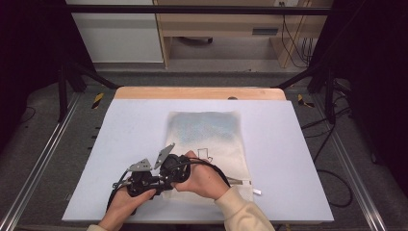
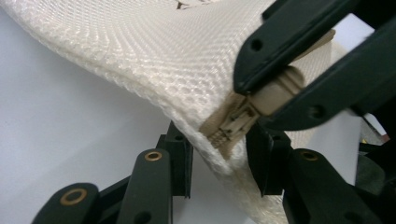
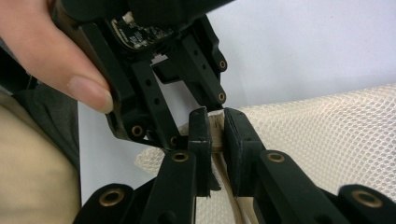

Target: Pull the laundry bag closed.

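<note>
One white worktop (image 1: 134,144) on a wooden table, dark room, grey floor, light cabinets behind. One cream mesh laundry bag (image 1: 211,144) lies flat at centre, near corner lifted. Two tongs meet there: right tongs (image 3: 214,133) clamped on the zipper pull (image 2: 271,95); left tongs (image 2: 218,161) apart, straddling the bag's corner edge beside the zipper end. Hands crowd the corner.

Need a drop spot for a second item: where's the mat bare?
Free: the white mat left of the mesh laundry bag, the strip on the bag's right, and the band behind it. Crowded: near-left corner, where both grippers work the bag's zipper.
</note>
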Demonstrator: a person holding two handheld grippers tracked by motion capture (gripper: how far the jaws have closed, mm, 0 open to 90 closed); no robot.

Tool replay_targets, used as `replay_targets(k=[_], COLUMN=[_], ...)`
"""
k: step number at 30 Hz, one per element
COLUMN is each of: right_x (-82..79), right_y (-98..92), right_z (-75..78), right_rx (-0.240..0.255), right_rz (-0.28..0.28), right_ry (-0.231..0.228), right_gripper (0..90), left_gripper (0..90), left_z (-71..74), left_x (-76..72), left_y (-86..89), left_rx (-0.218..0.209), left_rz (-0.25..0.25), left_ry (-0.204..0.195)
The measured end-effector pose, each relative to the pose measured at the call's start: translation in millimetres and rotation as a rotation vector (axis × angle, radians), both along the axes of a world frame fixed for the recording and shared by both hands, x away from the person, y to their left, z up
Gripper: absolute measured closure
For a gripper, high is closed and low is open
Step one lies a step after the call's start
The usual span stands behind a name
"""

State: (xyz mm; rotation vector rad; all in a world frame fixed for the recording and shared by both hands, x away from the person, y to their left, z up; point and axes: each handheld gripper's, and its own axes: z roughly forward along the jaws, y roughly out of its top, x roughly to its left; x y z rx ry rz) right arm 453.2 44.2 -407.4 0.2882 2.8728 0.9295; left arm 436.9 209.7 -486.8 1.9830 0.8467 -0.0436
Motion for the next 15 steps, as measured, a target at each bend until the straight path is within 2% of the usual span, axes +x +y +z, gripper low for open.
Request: replay_targets(k=[11,15], right_x=[0.4,0.3], right_y=[-1.5,-1.9], right_z=[0.9,0.7], right_rx=[0.004,-0.01], right_rz=[-0.003,-0.004], right_ry=[-0.002,-0.005], right_gripper=[81.9,81.8], left_gripper=[77.6,81.0], left_z=[-0.6,-0.2], left_x=[2.7,2.4], left_y=[3.1,3.0], left_rx=[-0.016,-0.017], left_rz=[-0.019,-0.011], left_ry=[0.008,0.015])
